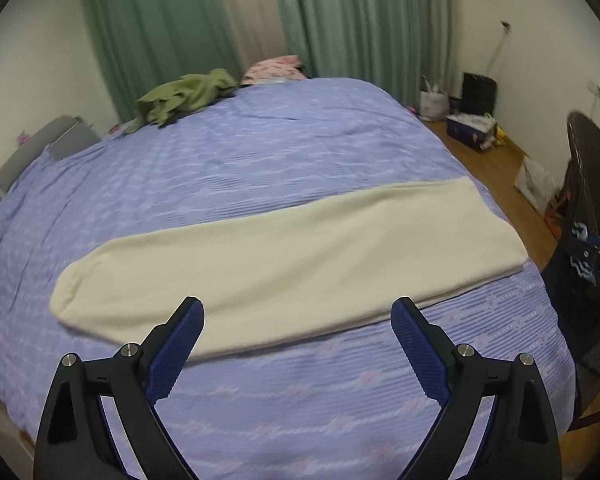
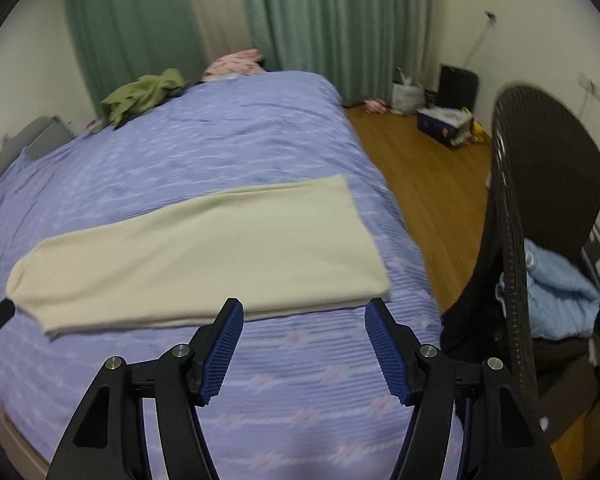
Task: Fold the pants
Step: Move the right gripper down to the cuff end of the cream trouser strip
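Cream fleece, the pants [image 1: 284, 252] lie flat on the lilac bedspread [image 1: 260, 152], already doubled leg on leg into one long band near the bed's front edge. Starting at the left, the narrow rounded cuff end sits low toward the headboard side; the long axis then climbs rightward to the broad, square waist end by the bed's floor-side edge. My left gripper [image 1: 298, 312] hangs over the band's near edge, jaws spread wide with nothing between them. My right gripper [image 2: 304, 312] hovers short of the waist end, moderately parted and likewise empty. As I judge it, the next fold is end to end, so I'd drop each gripper onto a corner of one short end, pinch both layers together, then carry that end along the axis, keeping the edges aligned so the band doesn't skew.
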Action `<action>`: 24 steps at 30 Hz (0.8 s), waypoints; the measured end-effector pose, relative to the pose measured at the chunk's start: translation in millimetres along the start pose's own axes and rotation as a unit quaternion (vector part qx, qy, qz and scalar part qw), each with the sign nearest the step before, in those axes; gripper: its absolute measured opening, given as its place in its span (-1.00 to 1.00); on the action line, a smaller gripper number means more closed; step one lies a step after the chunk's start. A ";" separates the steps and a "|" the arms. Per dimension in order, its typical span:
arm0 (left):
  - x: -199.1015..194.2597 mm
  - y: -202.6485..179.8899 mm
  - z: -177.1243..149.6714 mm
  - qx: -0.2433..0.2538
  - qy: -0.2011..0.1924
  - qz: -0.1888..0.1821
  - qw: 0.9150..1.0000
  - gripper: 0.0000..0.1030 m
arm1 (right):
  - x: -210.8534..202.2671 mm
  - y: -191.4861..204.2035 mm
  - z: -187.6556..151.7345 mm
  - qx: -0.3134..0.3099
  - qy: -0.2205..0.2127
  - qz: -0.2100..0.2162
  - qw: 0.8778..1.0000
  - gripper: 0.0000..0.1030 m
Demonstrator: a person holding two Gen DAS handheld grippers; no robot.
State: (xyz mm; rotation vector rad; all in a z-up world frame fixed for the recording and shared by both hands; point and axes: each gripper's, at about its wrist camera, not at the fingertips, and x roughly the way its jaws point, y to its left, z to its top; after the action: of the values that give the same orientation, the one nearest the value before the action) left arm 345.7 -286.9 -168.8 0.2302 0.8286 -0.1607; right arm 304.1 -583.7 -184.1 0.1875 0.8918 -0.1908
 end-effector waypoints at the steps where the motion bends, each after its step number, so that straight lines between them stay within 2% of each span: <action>1: 10.0 -14.1 3.8 0.009 0.000 -0.003 1.000 0.86 | 10.8 -9.5 0.8 0.008 0.000 -0.003 1.000 0.25; 8: 72.8 -87.3 27.1 0.036 0.004 -0.030 0.999 0.86 | 81.5 -62.0 -1.0 0.054 0.013 -0.007 0.998 0.25; 15: 125.3 -137.1 38.1 0.060 0.016 -0.053 0.997 0.86 | 149.1 -91.2 -8.8 0.114 0.040 0.002 0.993 0.25; 19: 138.0 -158.7 39.0 0.082 0.014 -0.060 0.995 0.86 | 184.4 -105.1 -15.5 0.169 0.061 0.018 0.983 0.25; 24: 147.1 -173.6 41.3 0.090 0.015 -0.067 0.994 0.86 | 205.6 -117.1 -30.1 0.247 0.084 0.047 0.964 0.25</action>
State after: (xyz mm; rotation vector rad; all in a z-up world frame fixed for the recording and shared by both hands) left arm 433.0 -472.6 -275.5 0.3463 0.8609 -0.3599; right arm 379.1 -707.5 -373.7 0.7190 0.9886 -0.3105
